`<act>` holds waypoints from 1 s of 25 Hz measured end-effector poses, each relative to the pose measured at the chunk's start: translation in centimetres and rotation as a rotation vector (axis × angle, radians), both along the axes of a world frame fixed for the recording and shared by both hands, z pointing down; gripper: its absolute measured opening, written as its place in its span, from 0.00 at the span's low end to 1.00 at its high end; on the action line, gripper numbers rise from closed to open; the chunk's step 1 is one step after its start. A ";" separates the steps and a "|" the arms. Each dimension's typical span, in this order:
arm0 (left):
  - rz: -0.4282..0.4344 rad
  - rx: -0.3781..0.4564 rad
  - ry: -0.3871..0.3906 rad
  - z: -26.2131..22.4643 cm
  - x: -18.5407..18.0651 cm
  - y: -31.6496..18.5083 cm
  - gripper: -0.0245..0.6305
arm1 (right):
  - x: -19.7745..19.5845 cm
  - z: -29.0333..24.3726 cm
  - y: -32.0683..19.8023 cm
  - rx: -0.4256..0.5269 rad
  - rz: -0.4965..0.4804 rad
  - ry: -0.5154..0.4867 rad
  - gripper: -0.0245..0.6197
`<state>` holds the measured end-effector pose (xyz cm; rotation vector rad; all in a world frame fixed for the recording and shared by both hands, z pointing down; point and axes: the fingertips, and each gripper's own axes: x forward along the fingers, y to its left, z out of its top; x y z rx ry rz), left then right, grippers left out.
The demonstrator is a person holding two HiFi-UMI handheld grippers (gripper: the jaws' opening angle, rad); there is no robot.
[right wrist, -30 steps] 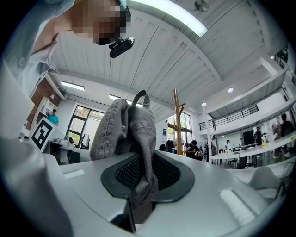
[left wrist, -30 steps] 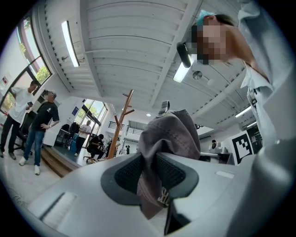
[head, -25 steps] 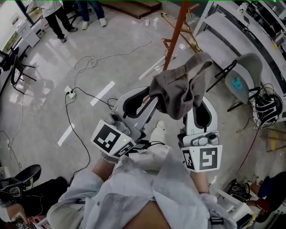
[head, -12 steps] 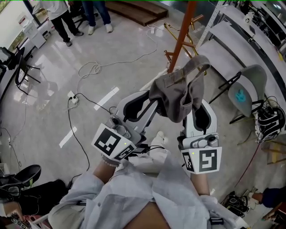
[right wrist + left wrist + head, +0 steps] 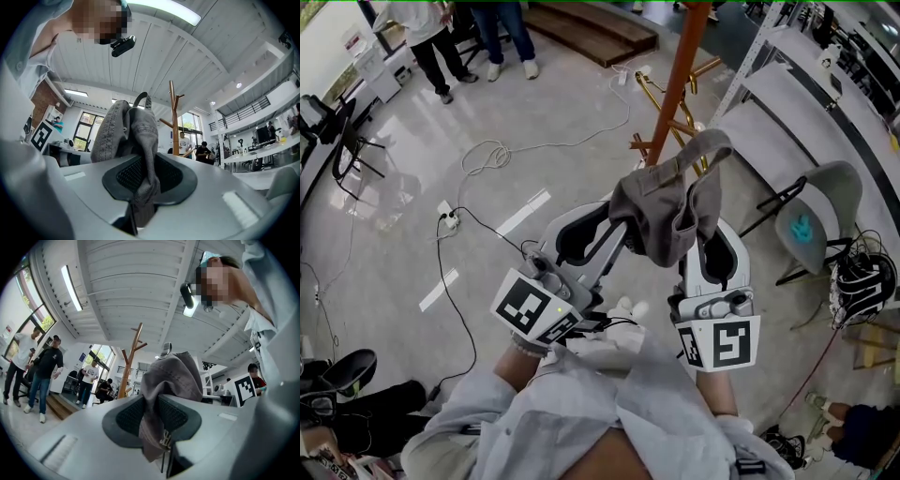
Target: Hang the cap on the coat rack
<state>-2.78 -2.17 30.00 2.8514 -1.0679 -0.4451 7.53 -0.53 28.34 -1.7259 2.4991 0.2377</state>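
Two grips on the cap (image 5: 667, 202): left gripper (image 5: 617, 214) and right gripper (image 5: 712, 227) each pinch its fabric, we hold it raised between them, and the coat rack (image 5: 680, 80) stands straight ahead, about equally near either hand.

The cap (image 5: 670, 202) is matt grey woven cloth, the coat rack (image 5: 684, 56) seemingly smooth reddish-brown wood, the floor (image 5: 394, 216) glossy.

Lab: workbenches (image 5: 787, 122), floor cables (image 5: 500, 150)

cap (image 5: 661, 202) carried closer to the coat rack (image 5: 684, 66); left gripper (image 5: 617, 208) and right gripper (image 5: 710, 225) advanced with it
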 end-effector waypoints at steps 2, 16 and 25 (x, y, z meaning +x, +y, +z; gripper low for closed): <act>-0.009 -0.001 0.000 -0.2 0.7 -1.1 0.19 | 0.8 -0.2 -1.2 -0.001 -0.008 0.000 0.15; -0.085 -0.007 -0.013 -0.7 4.7 -6.5 0.19 | 4.8 -0.7 -7.4 -0.003 -0.086 -0.010 0.15; -0.103 -0.018 -0.014 -0.3 4.6 -7.5 0.19 | 4.7 -0.3 -8.6 -0.010 -0.102 -0.007 0.15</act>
